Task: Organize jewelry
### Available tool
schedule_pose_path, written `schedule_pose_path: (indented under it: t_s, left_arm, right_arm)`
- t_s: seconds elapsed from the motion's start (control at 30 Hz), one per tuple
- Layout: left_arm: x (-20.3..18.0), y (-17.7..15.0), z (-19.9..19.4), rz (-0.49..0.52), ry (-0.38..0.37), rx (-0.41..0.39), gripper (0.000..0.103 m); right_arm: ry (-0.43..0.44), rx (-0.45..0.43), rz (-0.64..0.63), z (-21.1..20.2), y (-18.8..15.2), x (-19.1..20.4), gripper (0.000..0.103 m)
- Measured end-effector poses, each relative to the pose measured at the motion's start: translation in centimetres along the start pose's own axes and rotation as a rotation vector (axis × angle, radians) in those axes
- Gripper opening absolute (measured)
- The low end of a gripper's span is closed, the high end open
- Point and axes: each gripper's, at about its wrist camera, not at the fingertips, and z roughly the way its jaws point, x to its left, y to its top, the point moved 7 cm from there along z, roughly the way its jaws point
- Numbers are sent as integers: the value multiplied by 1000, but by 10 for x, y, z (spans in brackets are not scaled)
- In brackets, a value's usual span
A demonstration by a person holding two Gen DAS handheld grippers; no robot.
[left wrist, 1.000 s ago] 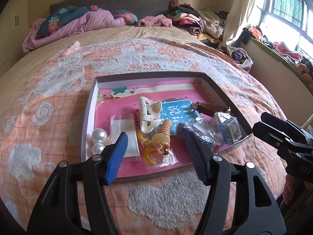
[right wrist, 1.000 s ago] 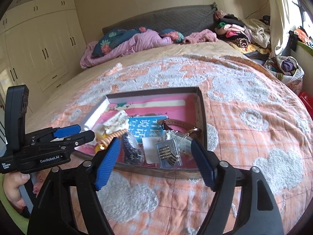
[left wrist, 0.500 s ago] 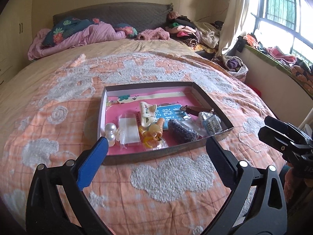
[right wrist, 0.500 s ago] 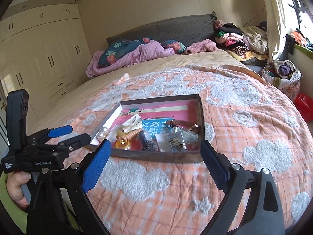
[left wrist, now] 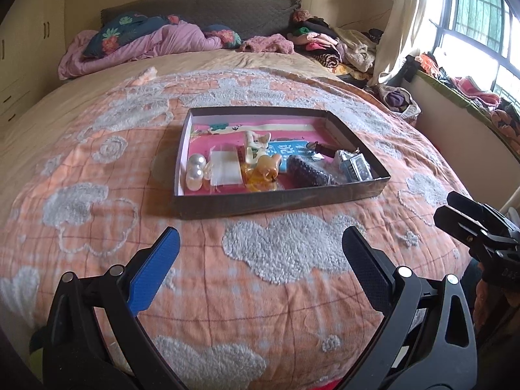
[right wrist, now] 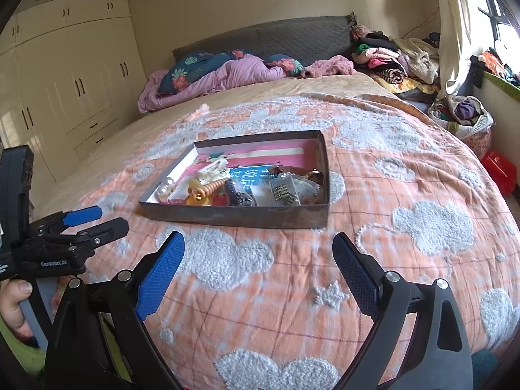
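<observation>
Blue pads line the fingers of both tongs, and both pairs stand wide apart with nothing between them. The left gripper (left wrist: pixel 260 260) hangs over the near edge of the bed, above an orange quilt (left wrist: pixel 97 169) with fluffy white cloud patches. The right gripper (right wrist: pixel 258 260) hangs over the same near edge, a little to the right of the left one; in the left view its black body shows at the right margin, and in the right view the left one shows at the left margin with a hand (right wrist: pixel 13 308) around its grip.

Beyond both pairs of tongs, well clear of the fingertips, a shallow dark box (left wrist: pixel 279 200) with a pink floor lies on the quilt, about midway across the bed. Its near wall faces the tongs. Inside, by the near left corner, sit two pearl balls (left wrist: pixel 195 169) beside a clear flat packet (left wrist: pixel 226 169). Toward the middle lie an amber hair clip (left wrist: pixel 265 170) and a cream claw clip (left wrist: pixel 256 144), then a dark beaded piece (left wrist: pixel 307 170). By the near right corner rests a small clear packet with a grid pattern (left wrist: pixel 356 167), and behind it a brown strap (left wrist: pixel 325 149).

At the far edge of the bed lie a purple blanket (left wrist: pixel 146 45) and a pile of clothes (left wrist: pixel 328 45) against a grey headboard (left wrist: pixel 227 13).
</observation>
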Motion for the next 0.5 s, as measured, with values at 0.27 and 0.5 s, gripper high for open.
schedule_pose_path:
  t_s: [0.27, 0.5]
  left_arm:
    - [3, -4, 0, -24, -10, 11, 93]
    - [3, -5, -3, -29, -7, 11, 93]
  right_arm:
    - [20, 11, 0, -2, -4, 6, 92]
    - [23, 14, -6, -3, -4, 9, 92]
